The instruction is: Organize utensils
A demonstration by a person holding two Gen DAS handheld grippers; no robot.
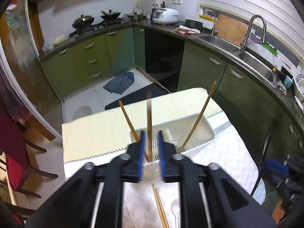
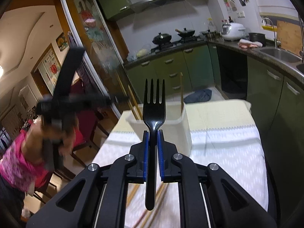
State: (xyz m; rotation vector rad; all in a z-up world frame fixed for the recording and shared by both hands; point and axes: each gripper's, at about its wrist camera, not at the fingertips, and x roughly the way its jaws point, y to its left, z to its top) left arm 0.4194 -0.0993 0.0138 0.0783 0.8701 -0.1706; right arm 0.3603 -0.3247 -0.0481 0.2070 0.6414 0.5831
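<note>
A white utensil holder (image 1: 201, 131) stands on the table with three wooden chopsticks leaning in it. My left gripper (image 1: 151, 133) hovers over its near end, jaws apart. The middle chopstick (image 1: 149, 117) stands blurred between the blue pads without touching them. Near me on the cloth lie a pair of chopsticks (image 1: 160, 207) and a clear plastic spoon (image 1: 175, 209). My right gripper (image 2: 153, 132) is shut on a black plastic fork (image 2: 154, 104), tines up, just in front of the holder (image 2: 176, 131). The left gripper's body shows as a blur in the right wrist view.
The table carries a pale yellow cloth (image 1: 91, 133) and a white patterned one (image 2: 228, 152). A red chair (image 1: 17, 152) stands to the left. Green cabinets, a sink (image 1: 256, 62) and a stove ring the room. A blue rag (image 1: 119, 83) lies on the floor.
</note>
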